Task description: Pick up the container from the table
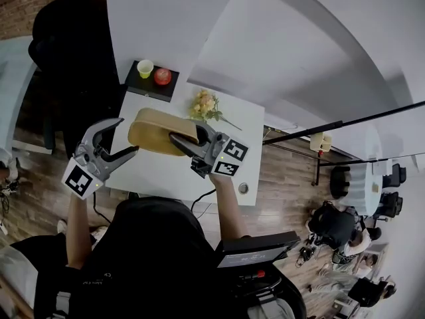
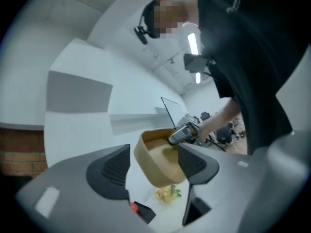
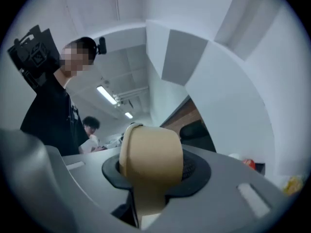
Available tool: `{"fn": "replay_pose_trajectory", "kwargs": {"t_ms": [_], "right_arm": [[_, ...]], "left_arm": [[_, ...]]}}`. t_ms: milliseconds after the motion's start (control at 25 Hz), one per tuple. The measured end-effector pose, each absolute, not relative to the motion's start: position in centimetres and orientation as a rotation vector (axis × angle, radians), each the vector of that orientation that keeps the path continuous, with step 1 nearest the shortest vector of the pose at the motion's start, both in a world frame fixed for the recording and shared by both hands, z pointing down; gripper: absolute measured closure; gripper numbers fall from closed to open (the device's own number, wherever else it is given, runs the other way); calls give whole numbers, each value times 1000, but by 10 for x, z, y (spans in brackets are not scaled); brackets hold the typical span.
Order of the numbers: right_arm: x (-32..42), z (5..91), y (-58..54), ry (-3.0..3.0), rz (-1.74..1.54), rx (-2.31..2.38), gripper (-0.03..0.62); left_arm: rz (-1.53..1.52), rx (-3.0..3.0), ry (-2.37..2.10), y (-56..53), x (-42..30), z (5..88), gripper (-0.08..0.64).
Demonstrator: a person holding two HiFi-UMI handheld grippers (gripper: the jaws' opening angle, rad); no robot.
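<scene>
Tan container point(image 1: 154, 130), empty and tilted, clamped in right hand-held gripper point(image 1: 179, 139); left hand-held gripper point(image 1: 128, 134) jaws apart.

A white table point(image 1: 166, 171) stands on a wood floor point(image 1: 292, 171). Behind it rises a white wall point(image 1: 265, 38). Left of the table are a black chair point(image 1: 60, 45) and a brick wall point(image 1: 20, 8). Strip lights point(image 3: 108, 95) glow overhead.

The container point(image 3: 150, 149) covers most of both pads point(image 3: 193, 167) of the right gripper point(image 3: 155, 174); the left gripper point(image 2: 154, 165) half hides a small red thing point(image 2: 132, 207), too small to identify.
</scene>
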State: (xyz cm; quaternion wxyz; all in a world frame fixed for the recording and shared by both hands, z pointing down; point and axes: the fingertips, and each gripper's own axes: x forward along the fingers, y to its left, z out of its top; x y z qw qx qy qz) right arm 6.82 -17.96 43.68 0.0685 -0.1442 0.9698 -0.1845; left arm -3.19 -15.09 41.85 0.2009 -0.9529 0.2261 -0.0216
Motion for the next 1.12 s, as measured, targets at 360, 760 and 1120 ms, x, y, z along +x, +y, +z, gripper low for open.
{"fn": "replay_pose_trajectory", "kwargs": {"t_ms": [360,760,1120], "right_arm": [[40,475,-136,3018,-1008,-35,436],[24,481,-115,3244,-718,-3,411],[50,472,-157,3118,-593,-441,361]], "left_arm": [[-336,-2561,364,-117,0,457,106],[-433,-2652,417,-126,14,484,482],[-258,-2799,800,-166,-14,460,497]]}}
